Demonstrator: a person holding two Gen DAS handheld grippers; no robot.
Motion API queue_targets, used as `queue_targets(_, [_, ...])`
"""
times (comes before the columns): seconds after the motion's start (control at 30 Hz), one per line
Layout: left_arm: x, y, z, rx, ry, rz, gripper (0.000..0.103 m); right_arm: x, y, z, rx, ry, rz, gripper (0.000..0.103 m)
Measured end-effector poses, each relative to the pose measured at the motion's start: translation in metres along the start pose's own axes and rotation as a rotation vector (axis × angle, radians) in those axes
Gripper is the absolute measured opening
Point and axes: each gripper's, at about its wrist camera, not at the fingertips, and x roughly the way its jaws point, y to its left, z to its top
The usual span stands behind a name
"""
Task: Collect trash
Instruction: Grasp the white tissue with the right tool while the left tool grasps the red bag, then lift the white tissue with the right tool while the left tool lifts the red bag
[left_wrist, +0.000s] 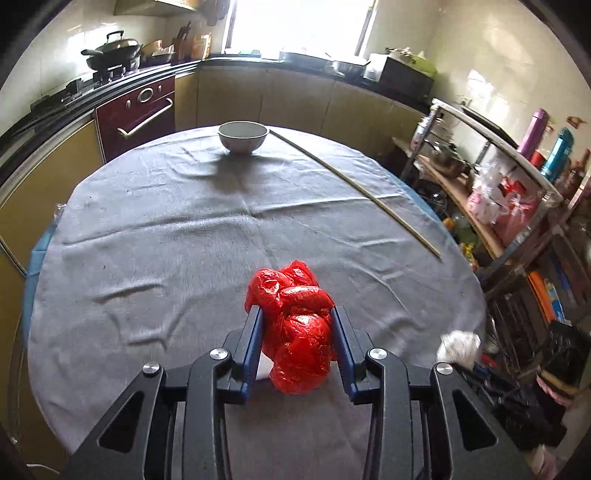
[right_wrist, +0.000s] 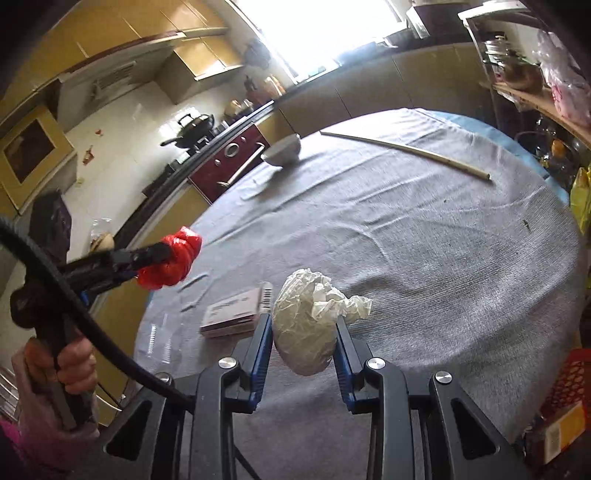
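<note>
Carrying both loads clear of the round grey-clothed worktop (left_wrist: 155, 221) is the step in hand, I judge. Keep each one high enough not to drag on the cloth. The left claw (left_wrist: 295, 314) is clamped on the crumpled red plastic bag (left_wrist: 295, 332), held just above the near edge. The right claw (right_wrist: 303, 320) is closed on the white crumpled bag (right_wrist: 310, 325), also off the surface. Hold the squeeze steady; thin plastic may slip. The small flat box (right_wrist: 231, 314) remains lying there.
</note>
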Motion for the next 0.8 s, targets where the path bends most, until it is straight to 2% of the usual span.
queue_targets(0.33, [-0.028,-0.030,-0.062,0.122,0.032,-0.013,0.038,-0.029,0.022,-0.018,-0.067,-0.023,0.002,0.035])
queue_targets(0.53, [-0.041,-0.042,-0.068,0.138,0.001,-0.004,0.038,-0.043,0.024,-0.029,-0.084,-0.026,-0.006,0.035])
queue_targets(0.8, [-0.050,-0.060,-0.073,0.186,-0.037,0.058,0.038,-0.058,0.022,-0.034,-0.080,-0.047,0.002,0.035])
